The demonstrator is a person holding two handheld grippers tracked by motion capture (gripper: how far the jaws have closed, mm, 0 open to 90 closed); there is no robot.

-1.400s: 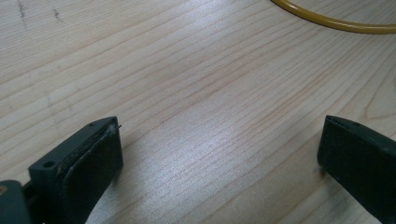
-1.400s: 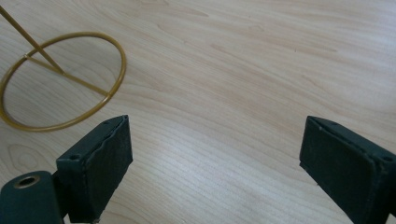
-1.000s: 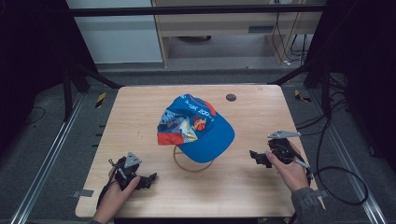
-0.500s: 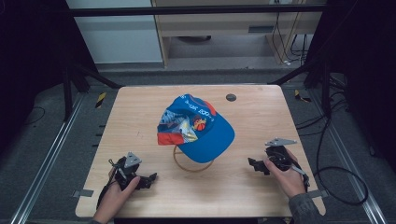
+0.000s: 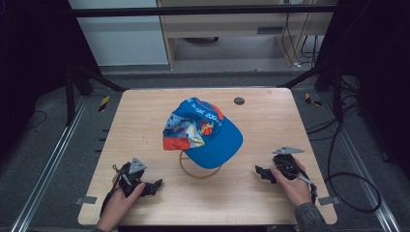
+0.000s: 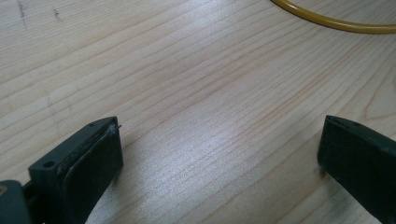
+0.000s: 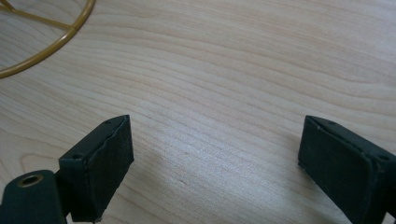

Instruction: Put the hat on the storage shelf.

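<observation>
A blue baseball cap (image 5: 205, 133) sits on a gold wire stand (image 5: 198, 169) at the middle of the wooden table (image 5: 270, 116). The left gripper (image 5: 153, 186) rests near the table's front left corner, its jaws wide apart over bare wood. The right gripper (image 5: 260, 172) lies toward the front right corner, jaws likewise spread wide and holding nothing; both are well apart from the cap

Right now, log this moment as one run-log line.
cap: on gold wire stand, mid-table | left gripper: fingers open, empty, near table front edge | right gripper: fingers open, empty, right of stand | contact: none
</observation>
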